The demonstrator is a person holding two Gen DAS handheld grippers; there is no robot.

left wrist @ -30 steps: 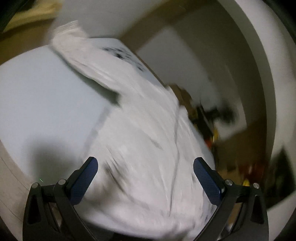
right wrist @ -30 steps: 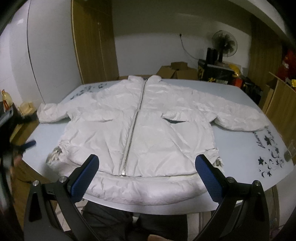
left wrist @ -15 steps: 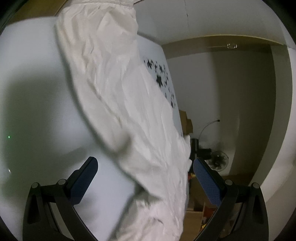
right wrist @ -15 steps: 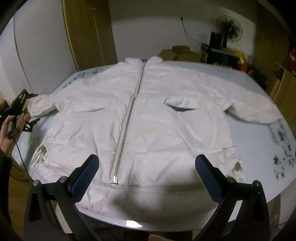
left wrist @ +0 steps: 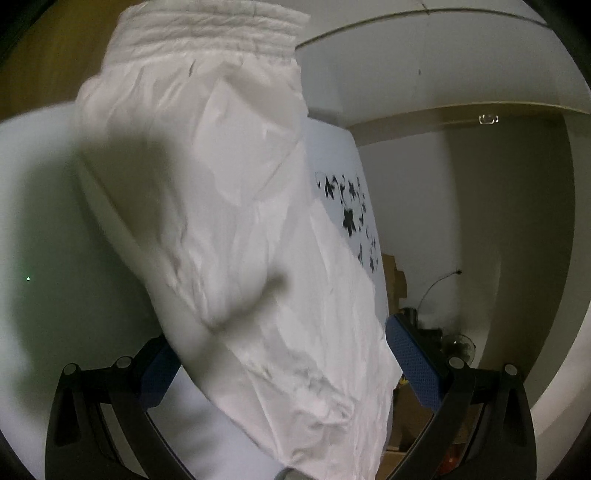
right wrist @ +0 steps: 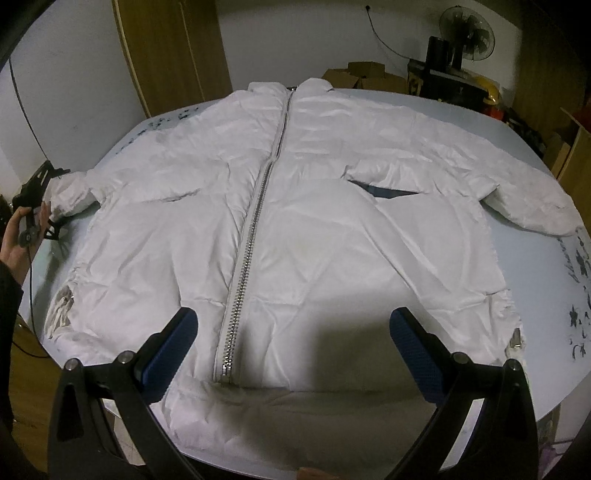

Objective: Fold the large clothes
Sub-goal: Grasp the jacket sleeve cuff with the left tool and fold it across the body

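Observation:
A large white padded jacket [right wrist: 314, 229] lies face up and spread flat on a pale blue round table [right wrist: 546, 332], zipper [right wrist: 251, 236] closed, collar at the far side. My right gripper [right wrist: 291, 354] is open above the hem near the zipper's lower end, holding nothing. My left gripper [left wrist: 280, 365] is open with its fingers either side of the jacket's left sleeve [left wrist: 229, 221], near the elastic cuff [left wrist: 207, 22]. In the right wrist view the left gripper [right wrist: 37, 199] shows at the sleeve end, held by a hand.
The table has black flower prints at its edge [right wrist: 580, 310]. Behind it stand a wooden door [right wrist: 173, 55], cardboard boxes [right wrist: 365, 74], a black fan [right wrist: 465, 29] and cluttered shelves at the right [right wrist: 569, 140].
My left gripper has swung to the left sleeve and closed in on it, so the sleeve now lies between its fingers. My right gripper has moved forward and lower over the hem.

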